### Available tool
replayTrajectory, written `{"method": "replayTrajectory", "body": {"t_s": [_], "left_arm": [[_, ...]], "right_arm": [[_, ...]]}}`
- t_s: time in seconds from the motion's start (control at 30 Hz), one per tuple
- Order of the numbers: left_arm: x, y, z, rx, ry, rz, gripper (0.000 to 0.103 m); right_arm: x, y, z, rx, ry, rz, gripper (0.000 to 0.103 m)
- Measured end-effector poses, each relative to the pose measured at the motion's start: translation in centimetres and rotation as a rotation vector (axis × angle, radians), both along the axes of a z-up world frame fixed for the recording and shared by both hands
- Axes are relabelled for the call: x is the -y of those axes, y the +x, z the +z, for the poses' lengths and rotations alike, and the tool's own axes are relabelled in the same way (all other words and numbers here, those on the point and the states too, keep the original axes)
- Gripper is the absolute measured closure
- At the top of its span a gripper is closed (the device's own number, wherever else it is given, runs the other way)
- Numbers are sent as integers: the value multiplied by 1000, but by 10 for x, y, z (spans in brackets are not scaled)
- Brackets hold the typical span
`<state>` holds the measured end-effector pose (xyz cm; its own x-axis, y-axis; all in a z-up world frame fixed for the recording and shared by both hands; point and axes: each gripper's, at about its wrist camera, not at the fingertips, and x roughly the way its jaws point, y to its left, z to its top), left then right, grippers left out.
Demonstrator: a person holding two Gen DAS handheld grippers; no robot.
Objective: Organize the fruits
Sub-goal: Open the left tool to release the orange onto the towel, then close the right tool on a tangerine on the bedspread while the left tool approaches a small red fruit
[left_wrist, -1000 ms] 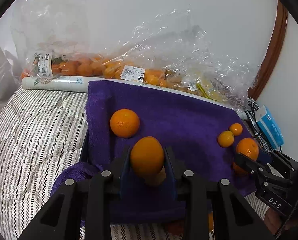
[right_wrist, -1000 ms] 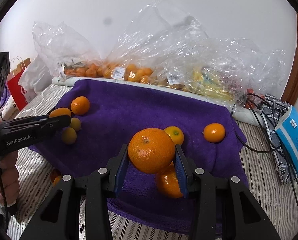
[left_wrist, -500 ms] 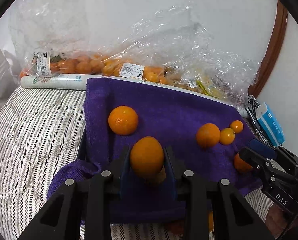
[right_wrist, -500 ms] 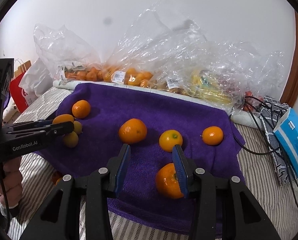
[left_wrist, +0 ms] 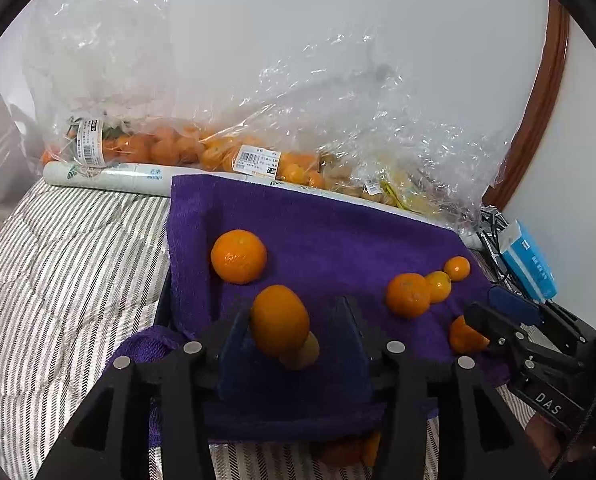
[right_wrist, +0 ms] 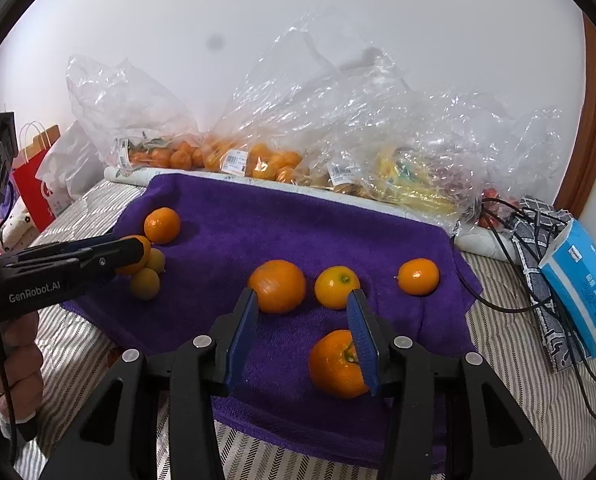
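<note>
Take the purple fuzzy towel [right_wrist: 298, 220] on the striped bed cover [left_wrist: 69, 264] as your marker; the fruit lies spread out on it.

At the towel's left edge, your left gripper [left_wrist: 293, 336] has its two blue pads spread apart. An egg-shaped orange fruit [left_wrist: 279, 320] sits between them, leaning on the left pad, and the right pad is clear of it. Two small yellow-brown fruits [right_wrist: 147, 276] lie right beside it. A round orange mandarin [left_wrist: 238, 256] rests just behind, nearer the towel's back edge.

In the middle of the towel lie a big round orange [right_wrist: 277, 286] and a yellow-orange fruit with a green dot [right_wrist: 336, 287], close together. Your right gripper [right_wrist: 304, 336] is just in front of them, pads wide apart and holding nothing. An orange with a green stem [right_wrist: 338, 364] sits at the towel's front, touching the right pad. A small orange fruit [right_wrist: 418, 276] lies toward the towel's right edge.

It looks like you are in the sorting step: like fruits going together in groups. Next, I think you should pick the stem orange. Put both pads around it, squeeze softly, and carry it to the big orange. Go slowly, since round fruit rolls on a soft towel.
</note>
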<state>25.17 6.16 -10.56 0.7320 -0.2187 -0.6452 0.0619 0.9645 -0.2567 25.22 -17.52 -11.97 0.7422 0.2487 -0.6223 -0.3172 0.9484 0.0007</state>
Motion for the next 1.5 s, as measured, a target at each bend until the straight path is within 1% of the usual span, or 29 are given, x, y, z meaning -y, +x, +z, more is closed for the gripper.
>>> {"method": "replayTrajectory", "body": {"t_s": [0.23, 0.33, 0.4, 0.47, 0.57, 0.67, 0.83, 0.93, 1.03, 1.17, 1.23, 1.27, 1.3, 1.5], "left_arm": [[0, -3, 4, 15, 29, 30, 57], [-3, -8, 14, 30, 37, 27, 57], [-7, -13, 23, 31, 23, 23, 56], [-13, -24, 27, 35, -2, 8, 55], [-19, -43, 28, 50, 21, 10, 54], [-29, -56, 24, 33, 31, 14, 54], [-48, -78, 12, -29, 68, 60, 54], [-55, -90, 7, -37, 62, 52, 54], [-57, -96, 6, -32, 74, 62, 54], [-67, -97, 8, -29, 33, 78, 54], [-71, -97, 6, -40, 17, 90, 54], [-73, -96, 6, -47, 7, 95, 54], [-75, -95, 5, -52, 0, 99, 54], [-80, -92, 1, -77, -27, 112, 54]], "right_arm": [[2, -5, 5, 25, 20, -23, 52], [-1, -10, 10, 54, 6, -24, 52], [-5, -13, 14, 50, 10, -27, 52], [-10, -20, 19, 38, 12, -26, 52], [-19, -36, 27, 30, 5, -7, 50], [-29, -54, 28, 18, 4, 5, 48], [-42, -77, 16, -56, 13, 6, 48], [-50, -88, 7, -94, 34, 15, 48], [-60, -90, -1, -123, 40, 19, 48], [-72, -87, -8, -133, 37, 6, 48], [-75, -82, -11, -134, 22, -10, 53], [-75, -79, -13, -142, 24, -11, 57], [-76, -76, -15, -154, 28, -12, 59], [-82, -62, -27, -209, 30, 9, 60]]}}
